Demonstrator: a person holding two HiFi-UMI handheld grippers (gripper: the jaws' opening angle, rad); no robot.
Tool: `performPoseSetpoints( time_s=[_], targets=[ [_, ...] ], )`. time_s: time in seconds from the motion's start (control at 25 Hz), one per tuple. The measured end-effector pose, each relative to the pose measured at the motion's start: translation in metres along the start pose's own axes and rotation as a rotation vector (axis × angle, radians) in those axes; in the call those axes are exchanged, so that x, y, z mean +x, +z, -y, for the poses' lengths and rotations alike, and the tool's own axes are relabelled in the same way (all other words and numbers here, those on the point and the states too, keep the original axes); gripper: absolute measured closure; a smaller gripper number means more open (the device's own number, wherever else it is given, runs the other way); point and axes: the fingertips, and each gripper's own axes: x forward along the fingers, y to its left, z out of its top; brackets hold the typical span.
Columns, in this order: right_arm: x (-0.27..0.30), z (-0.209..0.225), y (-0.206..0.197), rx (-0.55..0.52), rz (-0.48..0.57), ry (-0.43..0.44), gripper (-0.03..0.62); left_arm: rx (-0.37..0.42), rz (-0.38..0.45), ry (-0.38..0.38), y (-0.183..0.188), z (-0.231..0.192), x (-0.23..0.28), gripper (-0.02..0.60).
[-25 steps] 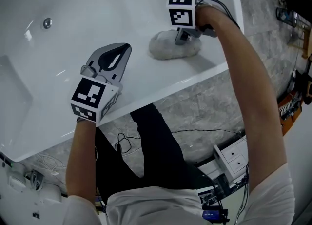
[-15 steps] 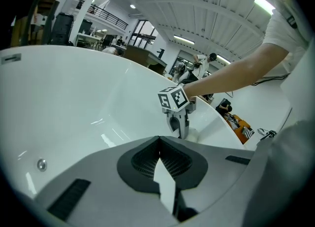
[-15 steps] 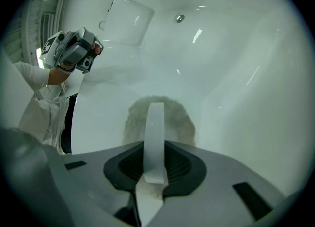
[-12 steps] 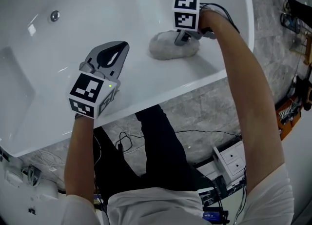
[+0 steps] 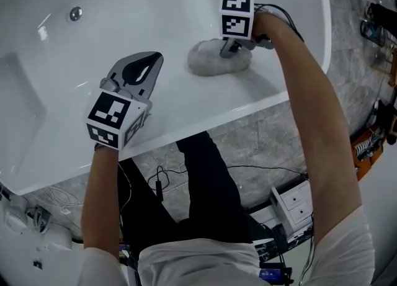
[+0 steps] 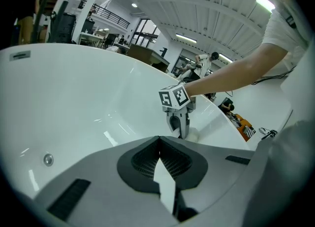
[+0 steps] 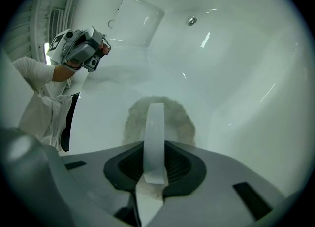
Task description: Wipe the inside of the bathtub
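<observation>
The right hand-held gripper (image 5: 228, 50) clamps a grey cloth (image 5: 208, 61) against the bathtub (image 5: 124, 5) wall at 1 o'clock, seemingly to scrub. The left hand-held gripper (image 5: 152, 61) hovers at 9 o'clock, jaws together and empty.

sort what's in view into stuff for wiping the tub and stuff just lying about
Job: bathtub; grey wiping pad; right gripper, shut on the pad.
Not in use: left gripper, shut and empty; white drawer unit; floor cables.

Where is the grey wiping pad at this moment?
In the head view the pad lies right of centre on the inner slope of the bathtub near its rim, under the right tongs.
</observation>
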Motion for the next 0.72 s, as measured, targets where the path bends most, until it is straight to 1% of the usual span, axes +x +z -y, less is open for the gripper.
performPoseSetpoints(
  time_s=[0.2,0.52,0.72],
  targets=[
    [0.006,-0.009,0.016,-0.022,-0.006,0.003,0.5,-0.001,-0.005,0.02,-0.007,-0.006,-0.012,0.569],
    [0.019,-0.022,0.05,-0.024,-0.016,0.02,0.5,-0.008,-0.012,0.05,-0.022,-0.027,-0.043,0.569],
    [0.027,-0.032,0.071,-0.058,-0.029,0.029,0.5,-0.023,-0.009,0.068,-0.032,-0.038,-0.064,0.569]
  ],
)
